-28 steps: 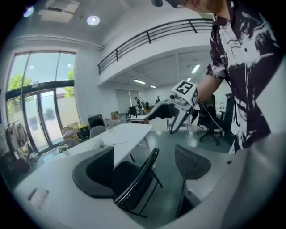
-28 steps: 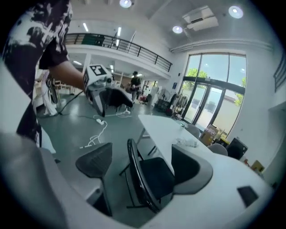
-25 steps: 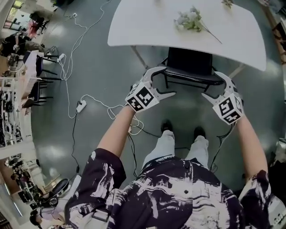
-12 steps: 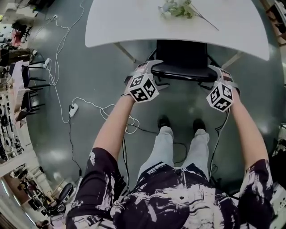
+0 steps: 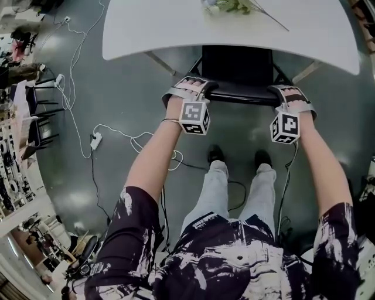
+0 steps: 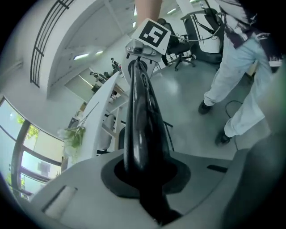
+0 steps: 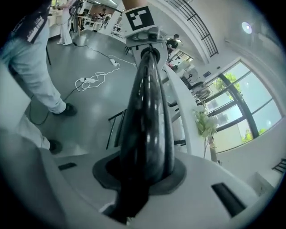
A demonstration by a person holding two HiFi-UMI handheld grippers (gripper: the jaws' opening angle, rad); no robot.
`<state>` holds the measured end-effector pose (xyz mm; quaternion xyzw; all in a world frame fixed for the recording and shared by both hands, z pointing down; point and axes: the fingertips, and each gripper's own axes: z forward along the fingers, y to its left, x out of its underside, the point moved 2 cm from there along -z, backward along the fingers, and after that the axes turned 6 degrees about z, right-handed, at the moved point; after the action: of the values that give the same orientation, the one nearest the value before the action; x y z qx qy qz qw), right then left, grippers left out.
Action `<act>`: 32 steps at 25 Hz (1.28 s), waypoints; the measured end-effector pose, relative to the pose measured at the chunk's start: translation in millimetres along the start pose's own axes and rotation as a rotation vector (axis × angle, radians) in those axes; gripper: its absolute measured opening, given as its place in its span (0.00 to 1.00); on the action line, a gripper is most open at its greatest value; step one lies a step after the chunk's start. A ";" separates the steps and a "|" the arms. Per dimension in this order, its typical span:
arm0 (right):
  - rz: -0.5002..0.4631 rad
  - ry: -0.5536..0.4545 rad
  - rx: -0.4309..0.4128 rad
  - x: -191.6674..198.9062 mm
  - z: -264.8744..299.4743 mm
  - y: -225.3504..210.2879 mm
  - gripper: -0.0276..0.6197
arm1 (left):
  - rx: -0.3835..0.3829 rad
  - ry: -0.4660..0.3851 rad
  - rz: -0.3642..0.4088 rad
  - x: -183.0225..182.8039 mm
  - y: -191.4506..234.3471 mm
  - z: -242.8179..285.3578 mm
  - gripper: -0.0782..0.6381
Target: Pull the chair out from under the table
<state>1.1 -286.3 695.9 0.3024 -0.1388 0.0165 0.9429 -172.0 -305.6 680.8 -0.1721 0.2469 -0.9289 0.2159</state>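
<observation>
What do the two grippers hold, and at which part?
The chair: left gripper and right gripper, jaws closing, clamp the two ends of its backrest's top edge.

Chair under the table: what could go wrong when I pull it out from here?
The left gripper and right gripper are closing on the glossy chair back; it might slip out on the pull. The cable by the shoes could trip a backward step.

One black chair (image 5: 237, 67) with a glossy back, one white rounded counter (image 5: 164, 26), one pale flower sprig (image 5: 230, 6), one white power strip (image 5: 95, 141), two dark shoes (image 5: 215, 155) (image 5: 262, 157).
</observation>
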 end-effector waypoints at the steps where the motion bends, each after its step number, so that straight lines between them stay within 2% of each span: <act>1: 0.020 0.003 0.013 0.3 -1.3 -0.5 0.17 | -0.017 0.004 -0.004 -0.7 -0.5 0.4 0.15; 8: 0.047 0.003 0.019 5.6 5.3 5.4 0.14 | -0.016 0.018 -0.039 -1.8 -5.4 9.1 0.15; 14: 0.046 0.011 0.034 -2.0 -40.2 28.3 0.14 | -0.014 0.032 -0.043 -29.1 -20.5 -26.2 0.15; 18: 0.044 0.005 0.020 -12.6 -56.1 67.0 0.13 | -0.011 0.039 -0.041 -39.7 -60.7 -41.3 0.16; 24: 0.016 -0.004 0.010 -24.1 -110.5 119.9 0.13 | -0.003 0.045 -0.072 -77.7 -116.1 -83.7 0.16; 32: 0.004 0.006 -0.057 -44.6 -163.5 208.6 0.14 | 0.010 0.055 -0.110 -112.8 -206.7 -128.2 0.16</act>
<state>-24.6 -19.6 674.6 0.2751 -0.1371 0.0154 0.9515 -196.3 -39.3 662.0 -0.1589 0.2385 -0.9448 0.1587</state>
